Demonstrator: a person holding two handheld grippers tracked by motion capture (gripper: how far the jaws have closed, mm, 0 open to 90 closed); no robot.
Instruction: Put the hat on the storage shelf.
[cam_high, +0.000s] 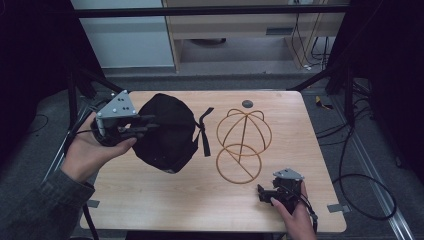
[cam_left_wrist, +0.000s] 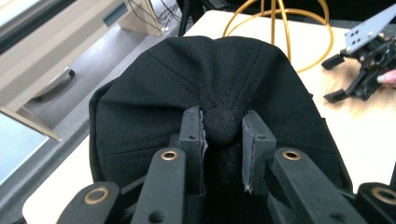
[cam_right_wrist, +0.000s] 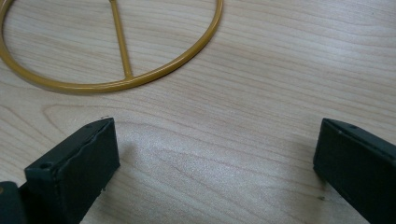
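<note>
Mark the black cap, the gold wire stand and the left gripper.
black cap (cam_high: 167, 131), high view, crown.
gold wire stand (cam_high: 239, 163), high view, base ring crossbar.
left gripper (cam_left_wrist: 223, 126), left gripper view, jaws pinching the cap's top button.

Dim, soft overhead light; the high view's left and right edges fall nearly black. Both gripper views are slightly soft, with faint shadows on the bench (cam_right_wrist: 224, 140).

We see a light wooden table (cam_high: 165, 200) with rounded corners standing on a grey carpeted floor (cam_high: 330, 125). Behind it stands a pale beige cabinet (cam_high: 240, 30) beside a white panel (cam_high: 125, 35). Black cables (cam_high: 360, 185) trail across the floor at the right. The room's edges lie dark.
</note>
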